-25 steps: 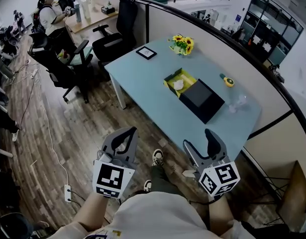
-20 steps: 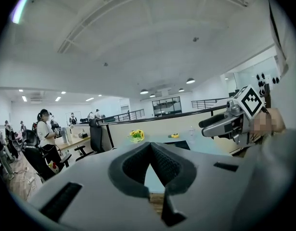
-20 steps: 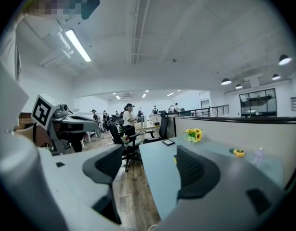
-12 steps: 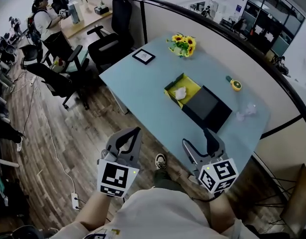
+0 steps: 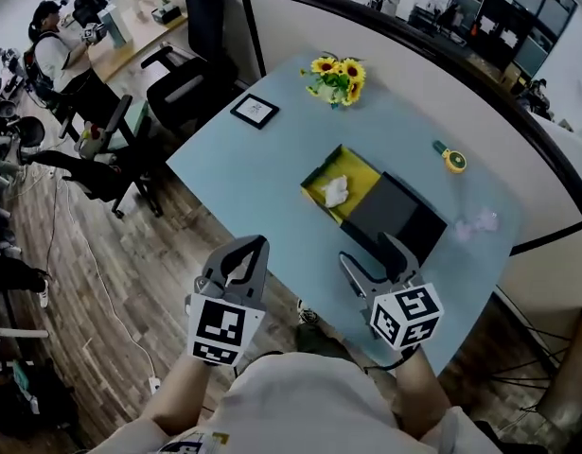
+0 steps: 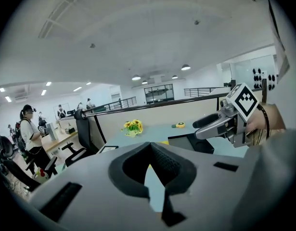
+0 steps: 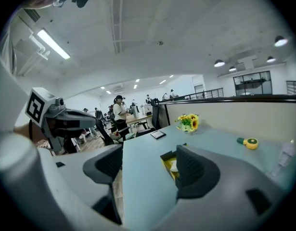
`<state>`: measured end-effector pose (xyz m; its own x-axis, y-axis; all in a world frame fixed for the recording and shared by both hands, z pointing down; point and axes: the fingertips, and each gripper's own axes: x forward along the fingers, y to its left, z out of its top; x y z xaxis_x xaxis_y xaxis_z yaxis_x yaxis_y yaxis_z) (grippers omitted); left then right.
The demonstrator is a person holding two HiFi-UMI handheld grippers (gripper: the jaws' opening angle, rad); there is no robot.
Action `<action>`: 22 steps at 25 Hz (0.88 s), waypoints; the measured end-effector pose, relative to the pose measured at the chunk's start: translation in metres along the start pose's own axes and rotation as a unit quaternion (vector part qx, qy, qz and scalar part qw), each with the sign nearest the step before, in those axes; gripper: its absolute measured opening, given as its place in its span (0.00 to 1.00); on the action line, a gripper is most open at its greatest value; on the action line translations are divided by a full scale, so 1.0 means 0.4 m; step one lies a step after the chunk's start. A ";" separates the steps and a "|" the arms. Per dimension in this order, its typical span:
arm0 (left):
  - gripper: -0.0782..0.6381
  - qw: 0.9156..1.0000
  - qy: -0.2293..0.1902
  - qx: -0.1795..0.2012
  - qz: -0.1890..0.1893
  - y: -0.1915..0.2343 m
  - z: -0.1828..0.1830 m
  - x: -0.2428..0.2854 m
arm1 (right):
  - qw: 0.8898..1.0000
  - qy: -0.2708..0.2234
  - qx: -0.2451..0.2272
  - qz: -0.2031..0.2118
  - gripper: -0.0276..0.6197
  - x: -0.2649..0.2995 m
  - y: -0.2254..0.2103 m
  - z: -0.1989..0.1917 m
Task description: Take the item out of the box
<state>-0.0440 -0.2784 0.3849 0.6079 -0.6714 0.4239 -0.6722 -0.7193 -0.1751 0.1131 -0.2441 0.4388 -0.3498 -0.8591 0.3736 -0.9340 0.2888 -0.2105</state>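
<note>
Head view: both forearms reach forward from the body, each hand holding its tongs roughly level. The left tongs (image 5: 255,246) show against the brown wooden plank floor (image 5: 111,282), just beside the near edge of the pale blue table (image 5: 262,178). The right tongs (image 5: 369,250) show over that edge. Well ahead of both, an open yellow cardboard box (image 5: 319,170) holds a crumpled white item (image 5: 335,191). A flat black rectangular piece (image 5: 395,218) touches the box's right side. Farther back stand a bunch of yellow sunflowers (image 5: 336,72), a small black picture frame (image 5: 254,111) and a round yellow tape measure (image 5: 452,159).

Left gripper view: the tips of the left tongs meet, with nothing between them, and the table shows through the gap behind the tips.

Right gripper view: the right tongs stand wide apart and empty. The yellow box, with the white item inside, lies on the table well beyond them. An open office with ceiling lights surrounds the table.
</note>
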 end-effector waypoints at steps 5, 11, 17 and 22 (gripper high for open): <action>0.11 1.000 0.015 0.005 -0.020 0.022 -0.009 0.139 | 1.000 0.016 0.013 -0.007 0.57 0.091 -0.074 -0.012; 0.11 0.998 0.044 0.002 -0.047 0.038 -0.044 0.261 | 0.998 0.038 0.040 -0.026 0.56 0.180 -0.150 -0.045; 0.11 0.994 0.073 0.004 -0.077 0.058 -0.100 0.377 | 0.995 0.068 0.044 -0.052 0.56 0.270 -0.218 -0.089; 0.11 0.988 0.099 0.010 -0.122 0.075 -0.162 0.467 | 0.990 0.096 0.063 -0.079 0.56 0.356 -0.257 -0.128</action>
<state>0.0220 -0.4138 0.5162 0.6552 -0.4316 0.6200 -0.5065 -0.8599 -0.0634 0.1556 -0.3746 0.5599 -0.2180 -0.7894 0.5739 -0.9660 0.0905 -0.2423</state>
